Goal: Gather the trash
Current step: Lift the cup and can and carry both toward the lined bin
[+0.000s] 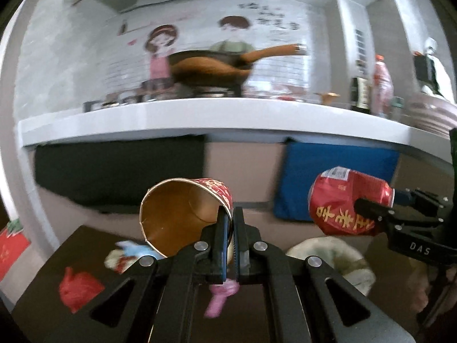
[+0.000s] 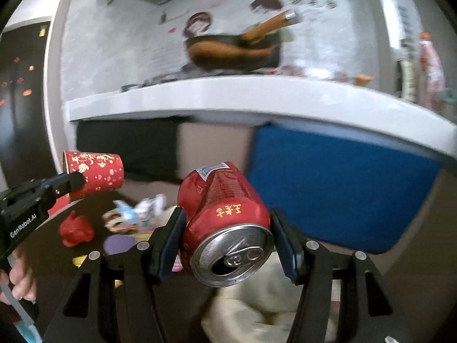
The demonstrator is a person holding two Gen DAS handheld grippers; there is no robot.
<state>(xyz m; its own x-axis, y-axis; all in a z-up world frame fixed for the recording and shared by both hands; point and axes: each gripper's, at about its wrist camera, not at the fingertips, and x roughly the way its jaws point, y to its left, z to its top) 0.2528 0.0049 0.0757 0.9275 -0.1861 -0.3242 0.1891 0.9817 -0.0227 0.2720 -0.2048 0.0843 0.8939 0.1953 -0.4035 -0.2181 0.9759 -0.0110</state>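
The left claw [image 1: 230, 223] is pinched nearly closed on the wall of a paper cup [image 1: 182, 214], lifted in the air. The right claw [image 2: 228, 240] clamps a dented can [image 2: 225, 223] from both sides (fingers spread wide). Both are raised side by side.

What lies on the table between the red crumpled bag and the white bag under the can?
In the right wrist view, colourful wrappers and a purple round piece lie between the red crumpled bag and the white bag; blur hides finer detail.
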